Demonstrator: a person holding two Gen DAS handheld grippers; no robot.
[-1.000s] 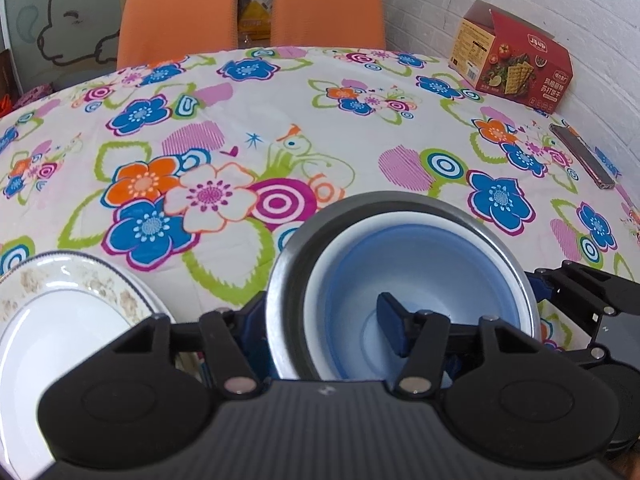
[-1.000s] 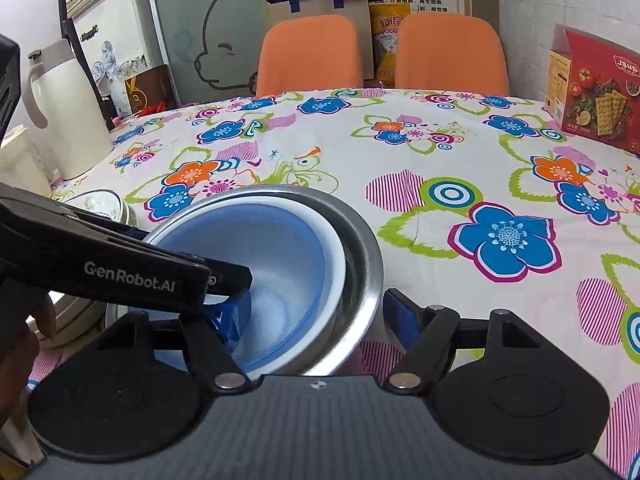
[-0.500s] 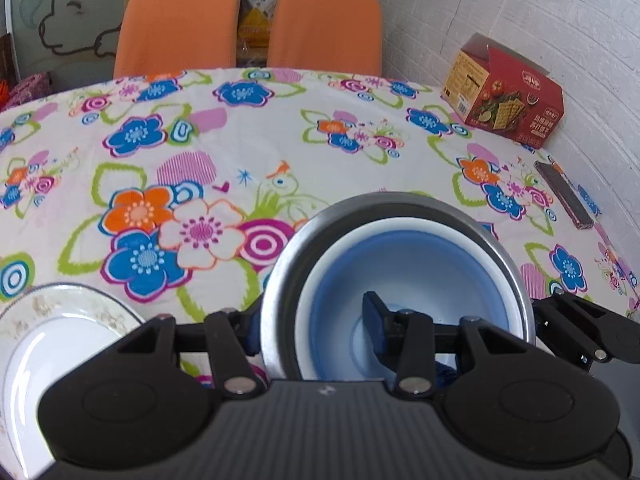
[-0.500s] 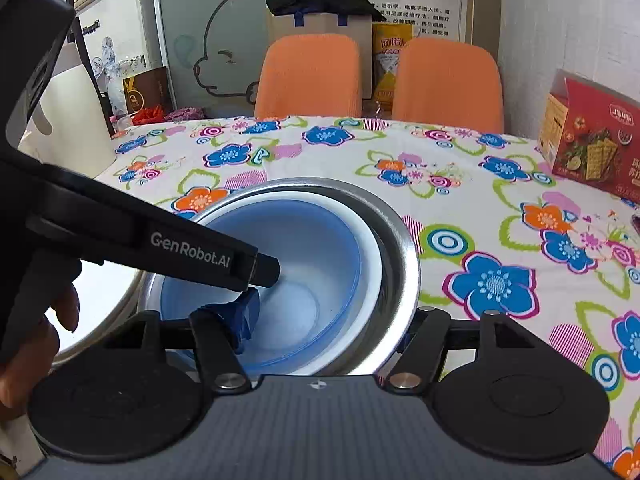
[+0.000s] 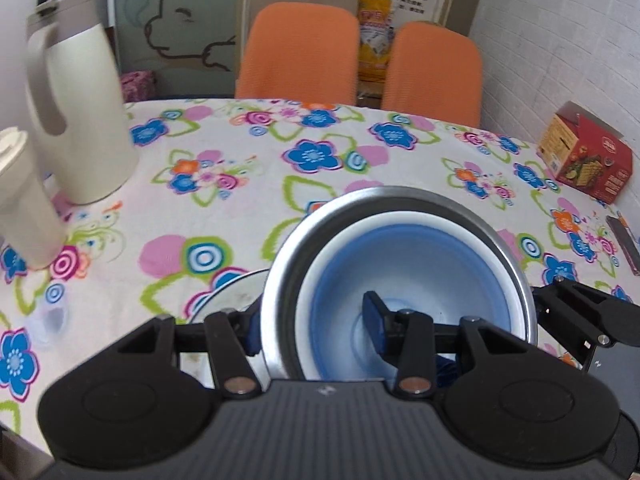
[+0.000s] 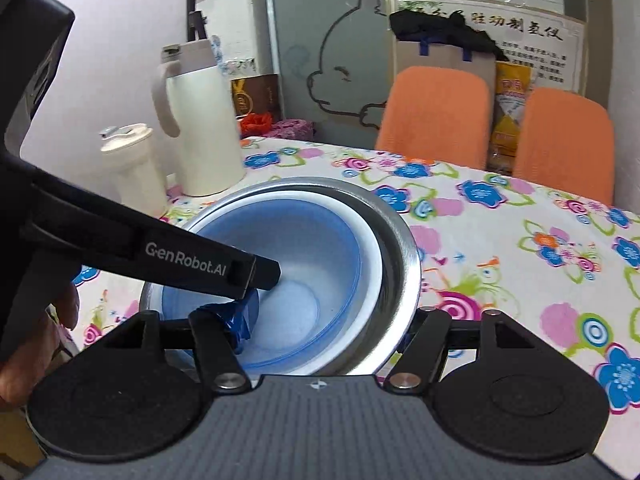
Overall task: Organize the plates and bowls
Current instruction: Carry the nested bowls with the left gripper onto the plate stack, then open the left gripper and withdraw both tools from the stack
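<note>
Floral table (image 5: pixel 240 208), bowls (image 5: pixel 400 264) between both tongs (image 5: pixel 316 332)

A steel bowl (image 5: pixel 280 280) with a white-rimmed blue bowl (image 5: pixel 420 272) nested inside sits upright, its wall pinched between both pairs of jaws; a plate (image 5: pixel 236 292) lies beneath, left of the jaws.

Black plastic left claw (image 5: pixel 316 330) with blue fingertip pads (image 5: pixel 373 322), silver pivot screws, white "GenRobot.AI" lettering; right claw (image 6: pixel 326 322) matches.

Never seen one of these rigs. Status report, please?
Left gripper and right gripper both clamp the steel bowl holding the blue bowl. Stack above plate. Nothing blocking.
</note>
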